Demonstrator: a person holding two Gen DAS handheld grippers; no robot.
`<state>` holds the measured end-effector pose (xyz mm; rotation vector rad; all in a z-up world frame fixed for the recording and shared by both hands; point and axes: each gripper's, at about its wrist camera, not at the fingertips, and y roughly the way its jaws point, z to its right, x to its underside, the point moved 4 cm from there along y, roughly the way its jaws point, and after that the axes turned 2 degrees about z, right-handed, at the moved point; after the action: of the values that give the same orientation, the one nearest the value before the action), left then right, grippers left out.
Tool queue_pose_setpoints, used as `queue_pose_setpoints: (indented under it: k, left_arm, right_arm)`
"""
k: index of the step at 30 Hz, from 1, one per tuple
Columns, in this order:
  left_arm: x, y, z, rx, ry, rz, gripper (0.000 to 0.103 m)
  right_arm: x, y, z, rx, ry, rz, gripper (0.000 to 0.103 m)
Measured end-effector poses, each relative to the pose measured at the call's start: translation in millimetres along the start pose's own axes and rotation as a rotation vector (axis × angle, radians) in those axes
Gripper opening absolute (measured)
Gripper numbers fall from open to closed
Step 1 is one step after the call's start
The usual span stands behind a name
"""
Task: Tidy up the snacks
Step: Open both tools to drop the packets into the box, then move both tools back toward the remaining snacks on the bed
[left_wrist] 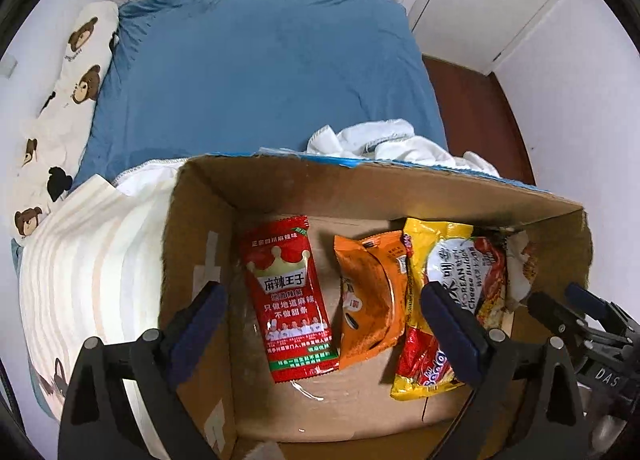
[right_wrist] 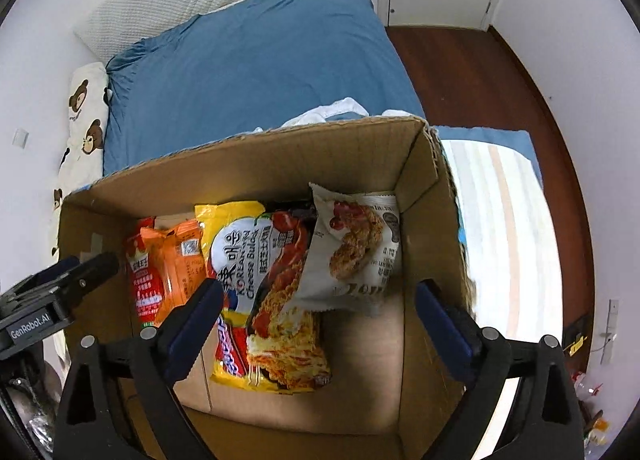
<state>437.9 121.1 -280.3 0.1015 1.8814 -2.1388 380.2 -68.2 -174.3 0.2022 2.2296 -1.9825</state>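
Looking down from both wrist cameras, two black grippers with blue pads are seen above an open cardboard box (left_wrist: 208,196). The left gripper (left_wrist: 320,312) is spread wide with nothing between its pads; the right gripper (right_wrist: 320,316) is likewise wide apart and empty. Four snack packets are laid side by side on the box floor: a red spicy-strip packet (left_wrist: 290,296) at the left, an orange biscuit packet (left_wrist: 370,296) beside it, a yellow Korean cheese noodle packet (right_wrist: 272,300) next, and a white oat-cookie packet (right_wrist: 356,248) at the right, overlapping the noodles. Beyond the box, crumpled white cloth (left_wrist: 380,140) is seen on a blue bedsheet (left_wrist: 260,72), with a bear-print pillow (left_wrist: 76,76) at the far left.
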Motion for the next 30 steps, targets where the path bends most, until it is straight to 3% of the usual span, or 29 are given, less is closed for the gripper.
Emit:
queue_pose_setpoints:
  k: [9,18,23,30]
  left_arm:
    - [37.8,-57.9,21.4,0.033,0.054,0.139,0.099]
    - [120.0,-119.7,32.6,0.058,0.086,0.249,0.099]
    - [181.0,-123.3,33.9,0.079,0.076,0.223,0.099]
    - [255.0,-77.5,44.3,0.048,0.087,0.088,0.099]
  right_arm:
    - [49.8,-49.5,-5.8,-0.025,-0.027,0.106,0.099]
    - [130.7,-116.0,-2.1,-0.068,-0.028,0.2,0.101]
    - [191.7,-123.3,20.4,-0.125,0.057,0.169,0.101]
    - [282.9,-93.7,85.8,-0.174,0.273,0.047,0.101]
